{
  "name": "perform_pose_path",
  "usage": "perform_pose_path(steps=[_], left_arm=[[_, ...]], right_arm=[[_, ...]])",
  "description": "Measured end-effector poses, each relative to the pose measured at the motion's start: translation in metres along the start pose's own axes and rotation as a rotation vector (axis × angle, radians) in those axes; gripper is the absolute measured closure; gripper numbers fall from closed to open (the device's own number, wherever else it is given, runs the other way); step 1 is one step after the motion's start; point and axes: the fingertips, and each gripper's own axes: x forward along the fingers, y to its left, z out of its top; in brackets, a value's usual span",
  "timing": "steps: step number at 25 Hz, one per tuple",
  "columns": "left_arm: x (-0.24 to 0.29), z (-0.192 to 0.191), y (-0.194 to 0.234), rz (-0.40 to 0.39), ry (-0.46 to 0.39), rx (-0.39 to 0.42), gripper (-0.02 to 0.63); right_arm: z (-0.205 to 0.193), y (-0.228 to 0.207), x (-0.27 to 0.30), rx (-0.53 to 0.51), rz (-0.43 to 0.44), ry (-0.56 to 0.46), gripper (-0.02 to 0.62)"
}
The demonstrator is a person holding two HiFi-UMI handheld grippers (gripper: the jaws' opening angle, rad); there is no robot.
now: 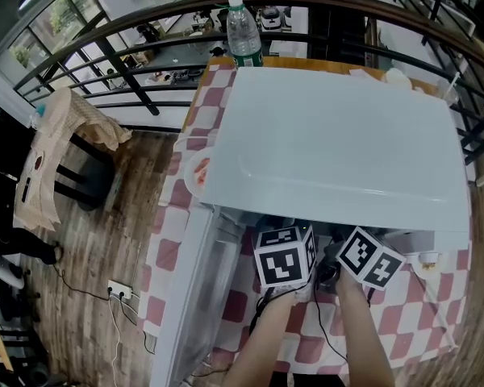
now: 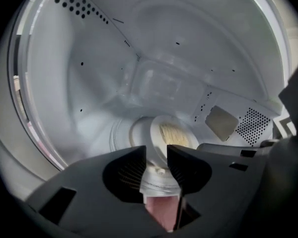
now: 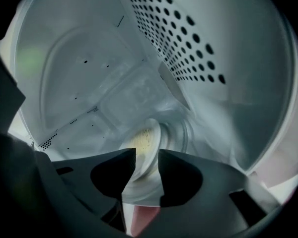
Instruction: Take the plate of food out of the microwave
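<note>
The white microwave (image 1: pixel 339 135) is seen from above, its door (image 1: pixel 200 297) swung open to the left. Both grippers reach into its mouth; only their marker cubes, left (image 1: pixel 284 256) and right (image 1: pixel 371 258), show in the head view. Inside, a white plate of pale yellow food (image 2: pixel 174 135) (image 3: pixel 144 142) rests on the glass turntable (image 2: pixel 120 133). My left gripper (image 2: pixel 156 151) is open, the plate's near rim showing in the gap between its jaws. My right gripper (image 3: pixel 147 153) is open too, with the plate's rim in its gap. Neither pair of pads presses on the plate.
The microwave stands on a red-and-white checked tablecloth (image 1: pixel 168 252). Another plate (image 1: pixel 197 174) peeks out left of the microwave. A water bottle (image 1: pixel 244 32) stands behind it. A dark railing (image 1: pixel 129 79) curves round the back; a chair with cloth (image 1: pixel 64 143) stands on the wooden floor.
</note>
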Motion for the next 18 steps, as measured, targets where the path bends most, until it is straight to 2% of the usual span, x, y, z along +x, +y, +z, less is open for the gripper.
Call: perform_pose_path(steps=[4,7,9,13,18], left_arm=[[0.009,-0.003,-0.007,-0.030,0.036,0.017,0.456],[0.013,-0.009,-0.013,-0.067,0.053,-0.023,0.443],[0.014,-0.011,-0.015,-0.090,0.043,-0.061,0.460],[0.012,-0.013,-0.017,-0.092,0.038,-0.062,0.460],[0.003,-0.019,-0.020,-0.087,0.035,-0.049,0.463]], right_arm=[[0.000,0.001,0.003,-0.015,-0.009,0.023,0.433],[0.000,0.002,0.005,-0.015,-0.002,0.027,0.433],[0.001,0.005,0.007,-0.009,0.017,0.027,0.482],[0.000,0.006,0.006,0.008,0.045,0.018,0.499],[-0.006,0.004,-0.004,0.012,0.033,0.019,0.512]])
